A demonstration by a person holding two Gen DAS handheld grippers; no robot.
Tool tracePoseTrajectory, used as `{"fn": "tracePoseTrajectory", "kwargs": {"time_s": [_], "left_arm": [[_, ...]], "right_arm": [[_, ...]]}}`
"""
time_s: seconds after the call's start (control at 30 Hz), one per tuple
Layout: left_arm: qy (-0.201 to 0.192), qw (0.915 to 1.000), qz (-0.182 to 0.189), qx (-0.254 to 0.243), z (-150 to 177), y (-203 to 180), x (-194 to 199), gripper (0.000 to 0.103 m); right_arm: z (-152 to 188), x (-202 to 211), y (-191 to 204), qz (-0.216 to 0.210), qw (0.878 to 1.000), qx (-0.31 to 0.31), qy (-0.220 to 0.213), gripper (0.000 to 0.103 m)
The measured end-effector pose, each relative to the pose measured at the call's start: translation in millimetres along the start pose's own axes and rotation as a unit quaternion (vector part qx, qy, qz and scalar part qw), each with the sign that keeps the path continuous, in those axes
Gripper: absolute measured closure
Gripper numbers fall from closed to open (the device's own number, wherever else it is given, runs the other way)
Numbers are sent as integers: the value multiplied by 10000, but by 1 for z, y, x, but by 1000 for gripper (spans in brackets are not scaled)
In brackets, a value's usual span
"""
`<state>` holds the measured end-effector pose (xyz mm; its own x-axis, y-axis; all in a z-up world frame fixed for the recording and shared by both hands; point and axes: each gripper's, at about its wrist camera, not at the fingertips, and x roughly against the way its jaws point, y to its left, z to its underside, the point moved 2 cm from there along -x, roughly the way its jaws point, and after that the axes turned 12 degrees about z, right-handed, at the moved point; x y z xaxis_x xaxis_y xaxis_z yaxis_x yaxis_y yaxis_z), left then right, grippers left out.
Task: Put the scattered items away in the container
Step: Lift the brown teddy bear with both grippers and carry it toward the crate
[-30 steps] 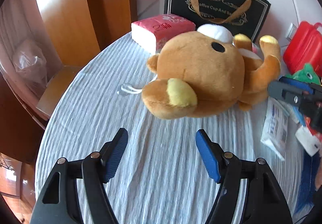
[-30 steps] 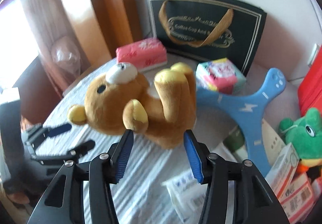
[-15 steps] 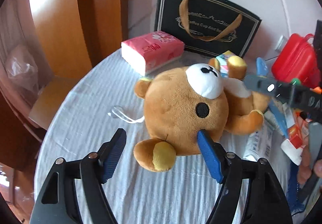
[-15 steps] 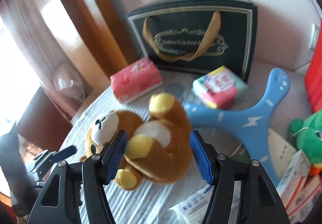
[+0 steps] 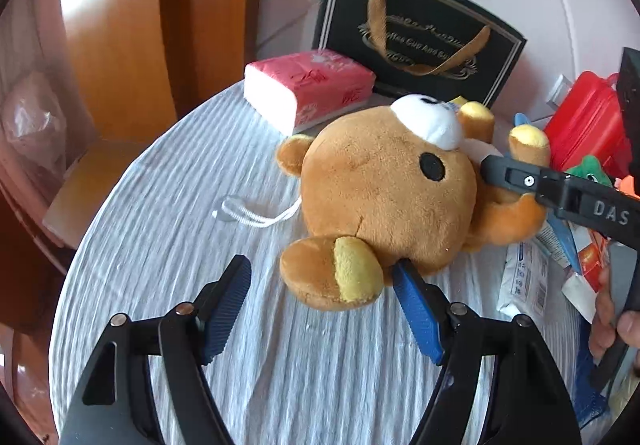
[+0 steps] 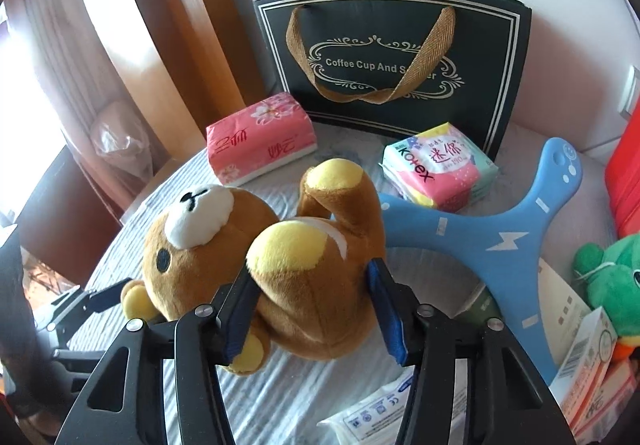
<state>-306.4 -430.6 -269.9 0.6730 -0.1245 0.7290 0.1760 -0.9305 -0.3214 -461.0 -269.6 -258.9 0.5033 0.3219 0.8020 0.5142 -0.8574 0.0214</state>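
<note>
One brown teddy bear (image 6: pixel 240 265): right gripper (image 6: pixel 312 309) jaws just closed, clamped on its body. Left gripper (image 5: pixel 320 305) jaws closing, apart, ear between. Two tissue packs (image 6: pixel 260 143) behind.

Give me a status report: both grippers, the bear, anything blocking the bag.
Right gripper just closing, pads pressing the bear's body. Left gripper narrowing, open at the bear's ear, not gripping. Black gift bag upright behind; pink tissue pack and Kotex pack before it.
</note>
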Motion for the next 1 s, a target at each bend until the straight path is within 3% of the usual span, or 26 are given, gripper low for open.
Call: {"fn": "tracePoseTrajectory", "kwargs": {"time_s": [0.03,0.07,0.13,0.23,0.43,0.57,0.8,1.0], "left_arm": [[-29,9999,112,-73,0,-2,1,56],[-36,9997,215,-111,-1,-5,1,60],[-135,9995,51,-298,-2,-13,3,67],[-226,9987,-140,-425,-3,-21,9,70],[-429,9976,-73,-545,-3,-44,42,71],[-601,9958,-55,-696,-4,-72,74,71],[-1023,9898,15,-987,2,-148,152,71],[-1334,9829,72,-1267,23,-229,210,71]], "right_arm": [[-1,-2,1,3,10000,57,6,55],[-1,-3,2,25,9999,138,-1,57],[-2,0,5,133,9994,288,-99,65],[0,13,7,155,9988,371,-277,76],[4,45,-3,111,9985,305,-434,79],[7,87,-11,160,9973,308,-651,79],[20,199,-39,290,9928,192,-1149,79],[52,297,-79,393,9867,87,-1575,79]]}}
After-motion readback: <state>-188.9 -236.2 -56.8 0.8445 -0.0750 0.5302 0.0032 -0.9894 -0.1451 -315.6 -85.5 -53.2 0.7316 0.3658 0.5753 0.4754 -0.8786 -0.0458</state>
